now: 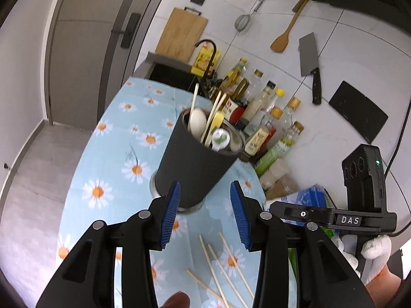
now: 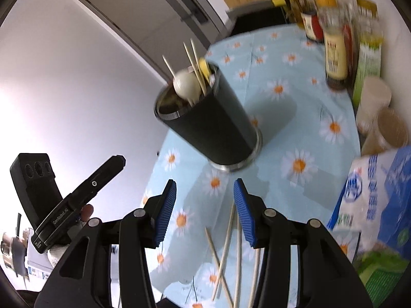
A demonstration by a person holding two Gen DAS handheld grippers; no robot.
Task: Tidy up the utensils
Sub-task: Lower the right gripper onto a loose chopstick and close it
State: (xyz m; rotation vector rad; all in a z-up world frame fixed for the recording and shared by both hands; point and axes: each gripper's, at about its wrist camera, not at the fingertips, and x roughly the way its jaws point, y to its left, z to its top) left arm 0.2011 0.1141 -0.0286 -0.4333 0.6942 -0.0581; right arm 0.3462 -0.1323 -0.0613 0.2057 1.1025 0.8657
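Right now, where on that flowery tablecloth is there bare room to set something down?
The left side of the tablecloth, from the black utensil holder out to the table's edge, is bare. Crowded: the bottles along the wall, the blue-and-white bag at the right, and the loose chopsticks on the near cloth.

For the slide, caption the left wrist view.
Open left gripper above loose wooden chopsticks, facing a dark cylindrical utensil holder.

At the upper right of my right wrist view, the bottles smear with motion blur and the top edge crops them, labels unreadable. In both views, loose chopsticks run off the bottom edge, partly behind gripper arms.
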